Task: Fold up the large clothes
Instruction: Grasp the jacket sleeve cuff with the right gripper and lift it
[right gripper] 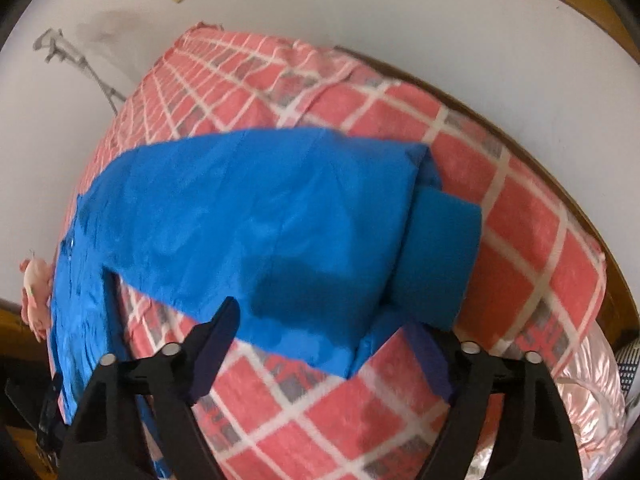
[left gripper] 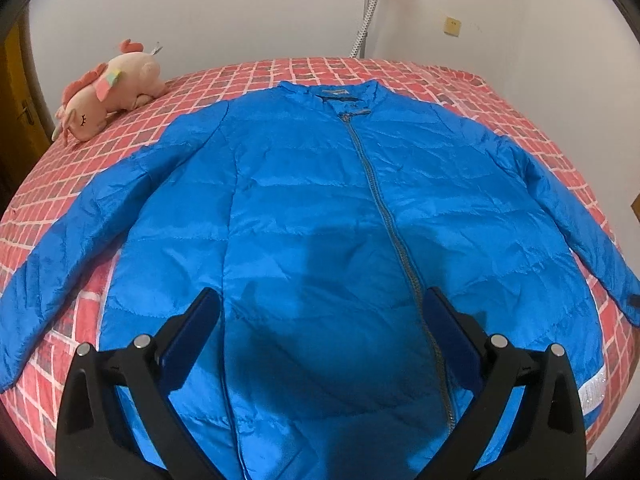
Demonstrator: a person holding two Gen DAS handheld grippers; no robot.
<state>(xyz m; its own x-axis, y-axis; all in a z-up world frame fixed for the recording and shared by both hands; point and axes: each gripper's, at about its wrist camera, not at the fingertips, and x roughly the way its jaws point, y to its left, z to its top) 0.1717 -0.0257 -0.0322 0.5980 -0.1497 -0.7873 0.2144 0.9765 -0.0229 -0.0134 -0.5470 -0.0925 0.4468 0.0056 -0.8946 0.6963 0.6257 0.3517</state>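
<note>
A blue zipped puffer jacket [left gripper: 312,216] lies flat, front up, on the red checked bed [left gripper: 260,76], sleeves spread to both sides. My left gripper [left gripper: 320,300] is open and empty above the jacket's lower front, near the hem. In the right wrist view the jacket's right sleeve [right gripper: 248,220] lies across the bed with its knit cuff [right gripper: 436,256] at the right. My right gripper [right gripper: 324,320] is open and empty, just above the sleeve near the cuff.
A pink plush toy [left gripper: 108,92] lies on the bed's far left corner. A white wall with a hose [left gripper: 368,20] and a socket [left gripper: 452,26] stands behind the bed. A shiny pink quilt [right gripper: 592,408] hangs at the bed's right edge.
</note>
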